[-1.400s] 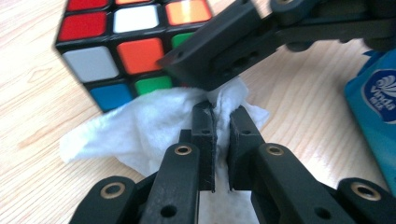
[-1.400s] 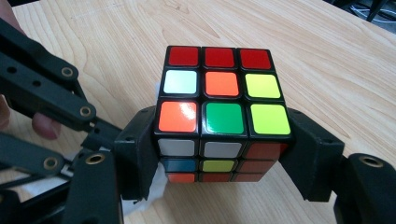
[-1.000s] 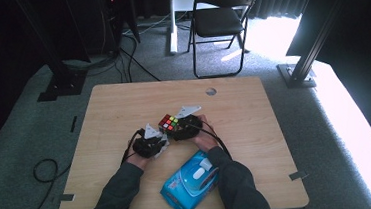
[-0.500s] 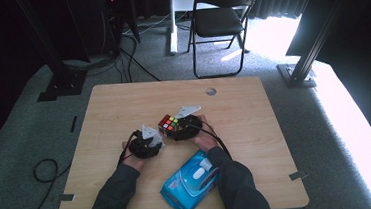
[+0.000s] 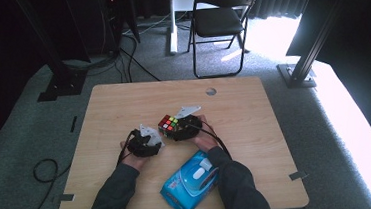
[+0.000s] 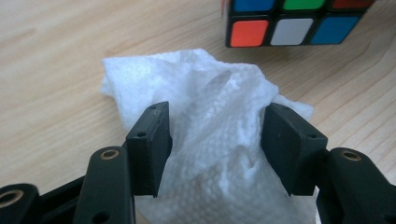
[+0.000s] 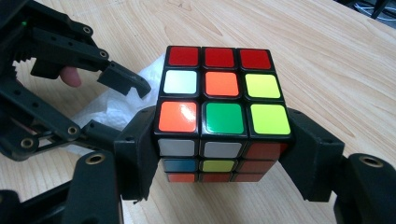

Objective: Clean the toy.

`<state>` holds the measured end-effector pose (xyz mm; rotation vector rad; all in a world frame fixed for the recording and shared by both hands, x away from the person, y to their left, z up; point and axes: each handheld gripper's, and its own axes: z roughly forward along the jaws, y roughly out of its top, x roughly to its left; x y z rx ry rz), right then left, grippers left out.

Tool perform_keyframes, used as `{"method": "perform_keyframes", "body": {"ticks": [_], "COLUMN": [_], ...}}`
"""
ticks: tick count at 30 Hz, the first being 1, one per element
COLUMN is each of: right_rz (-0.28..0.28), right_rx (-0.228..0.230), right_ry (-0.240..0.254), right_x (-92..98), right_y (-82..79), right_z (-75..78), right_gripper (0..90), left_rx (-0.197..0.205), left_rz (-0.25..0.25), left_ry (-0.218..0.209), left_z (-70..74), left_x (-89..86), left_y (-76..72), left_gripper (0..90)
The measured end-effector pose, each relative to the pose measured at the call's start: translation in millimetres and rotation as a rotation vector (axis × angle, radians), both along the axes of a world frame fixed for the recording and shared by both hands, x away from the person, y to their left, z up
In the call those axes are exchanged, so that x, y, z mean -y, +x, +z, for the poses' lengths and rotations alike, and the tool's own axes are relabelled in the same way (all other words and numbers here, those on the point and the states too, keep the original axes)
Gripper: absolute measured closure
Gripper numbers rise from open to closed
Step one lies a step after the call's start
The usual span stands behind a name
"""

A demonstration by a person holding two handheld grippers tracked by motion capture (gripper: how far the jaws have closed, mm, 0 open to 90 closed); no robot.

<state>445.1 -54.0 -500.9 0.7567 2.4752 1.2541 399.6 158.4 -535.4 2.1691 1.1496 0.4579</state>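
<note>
Cube (image 7: 223, 112) sits pinched in my right jaws; left jaws just spread off the wipe (image 6: 205, 121), so I'd re-pinch it bunched before rubbing.

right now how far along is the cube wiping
Done: a white wipe is out of the blue pack and lies crumpled by the cube. In hand: the right tongs clamp the cube on the table; the left tongs have just been opening around the wipe, pads clear of it. Left: regripping the wipe and wiping; how much is already wiped I cannot tell.
</note>
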Motion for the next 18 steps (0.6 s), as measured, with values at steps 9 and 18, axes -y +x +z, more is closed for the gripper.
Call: {"method": "perform_keyframes", "body": {"ticks": [9, 18], "right_rz": [-0.001, 0.009], "right_rx": [0.004, 0.003], "right_ry": [0.002, 0.015], "right_x": [0.2, -0.5], "right_y": [-0.1, -1.6], "right_z": [0.4, 3.2], "right_gripper": [34.4, 34.4], "left_rx": [-0.019, 0.009], "left_rz": [-0.068, -0.081], "left_ry": [-0.003, 0.007], "left_z": [3.2, 2.5], "left_x": [3.5, 9.5], "left_y": [-3.9, -4.3], "left_gripper": [70.5, 83.3]}}
